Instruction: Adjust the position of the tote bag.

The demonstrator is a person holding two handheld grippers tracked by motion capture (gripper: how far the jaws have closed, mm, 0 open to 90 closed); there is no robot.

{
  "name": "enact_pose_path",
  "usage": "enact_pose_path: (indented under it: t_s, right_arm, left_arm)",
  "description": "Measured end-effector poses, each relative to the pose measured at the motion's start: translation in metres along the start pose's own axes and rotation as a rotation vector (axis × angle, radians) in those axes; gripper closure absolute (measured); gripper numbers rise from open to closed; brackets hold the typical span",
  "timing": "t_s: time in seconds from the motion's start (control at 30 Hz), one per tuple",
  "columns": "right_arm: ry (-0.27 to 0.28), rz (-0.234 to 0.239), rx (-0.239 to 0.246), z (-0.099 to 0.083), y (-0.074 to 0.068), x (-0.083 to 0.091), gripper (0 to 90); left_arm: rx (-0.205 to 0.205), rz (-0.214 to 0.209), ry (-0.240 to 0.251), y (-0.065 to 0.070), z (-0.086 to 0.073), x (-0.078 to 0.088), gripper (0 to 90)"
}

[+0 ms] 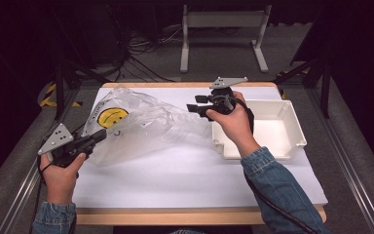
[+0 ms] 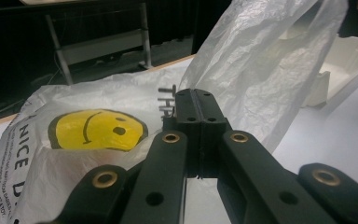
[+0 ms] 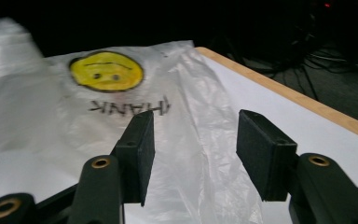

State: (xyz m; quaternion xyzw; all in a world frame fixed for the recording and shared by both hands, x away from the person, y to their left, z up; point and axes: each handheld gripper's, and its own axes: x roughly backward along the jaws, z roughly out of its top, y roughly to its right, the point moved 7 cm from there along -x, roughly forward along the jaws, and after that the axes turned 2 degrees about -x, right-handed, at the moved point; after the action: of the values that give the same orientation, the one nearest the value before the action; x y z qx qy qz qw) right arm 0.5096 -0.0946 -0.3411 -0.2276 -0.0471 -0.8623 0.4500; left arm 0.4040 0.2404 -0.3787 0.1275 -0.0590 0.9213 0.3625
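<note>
Counter (image 1: 185, 170): white, dark room behind.
Tray (image 1: 292, 127): white, empty.
Bag (image 1: 141, 124): clear plastic, left of tray.
Left tongs (image 1: 99, 137): clamped on bag.
Right tongs (image 1: 193, 108): parted, gripping nothing.

Your right gripper (image 3: 193, 147) has its two black jaws standing apart, nothing pinched between them. Beyond them the clear plastic bag (image 3: 121, 121) lies on the white table (image 3: 307, 126), its yellow smiley face (image 3: 106, 71) upside down.
</note>
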Motion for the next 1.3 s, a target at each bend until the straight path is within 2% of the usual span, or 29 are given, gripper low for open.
enact_pose_path:
  t_s: [0.17,0.23,0.33,0.5,0.73,0.8,0.87,0.93,1.0,1.03,1.13,1.23,1.3]
  right_arm:
    - [-0.019,0.081,0.057,-0.015,-0.028,-0.001,42.4]
    - [-0.027,0.096,0.065,-0.019,-0.033,-0.003,41.3]
    - [-0.059,0.142,0.098,-0.037,-0.048,-0.017,37.5]
    - [-0.116,0.176,0.153,-0.058,-0.065,-0.043,35.5]
    - [-0.173,0.188,0.198,-0.075,-0.077,-0.077,34.2]
    - [-0.177,0.194,0.185,-0.078,-0.078,-0.084,31.4]
    - [-0.177,0.185,0.196,-0.082,-0.077,-0.092,28.4]
    - [-0.170,0.190,0.189,-0.085,-0.078,-0.098,28.4]
    - [-0.173,0.197,0.198,-0.088,-0.077,-0.102,34.8]
    - [-0.173,0.197,0.198,-0.088,-0.077,-0.102,34.8]
    - [-0.210,0.210,0.209,-0.092,-0.077,-0.102,58.6]
    - [-0.237,0.228,0.233,-0.091,-0.082,-0.096,89.1]
    - [-0.238,0.238,0.237,-0.089,-0.087,-0.092,90.0]
  left_arm:
    - [-0.002,0.001,0.007,0.000,0.001,0.000,90.0]
    - [-0.002,0.001,0.003,-0.001,0.001,0.000,90.0]
    - [0.006,-0.002,0.012,-0.001,0.001,0.000,90.0]
    - [0.006,0.002,0.012,-0.002,0.001,0.001,90.0]
    - [0.018,-0.005,0.017,-0.002,0.001,0.002,90.0]
    - [0.017,-0.007,0.014,-0.003,0.001,0.002,90.0]
    - [0.018,-0.007,0.013,-0.003,0.001,0.001,90.0]
    - [0.017,-0.008,0.013,-0.003,0.001,0.001,90.0]
    - [0.019,-0.009,0.011,-0.003,0.000,0.001,90.0]
    - [0.019,-0.009,0.011,-0.003,0.000,0.001,90.0]
    - [0.023,-0.013,0.014,-0.003,0.000,0.001,90.0]
    - [0.025,-0.014,0.016,-0.003,0.001,0.001,90.0]
    - [0.026,-0.014,0.019,-0.002,0.002,0.002,89.9]
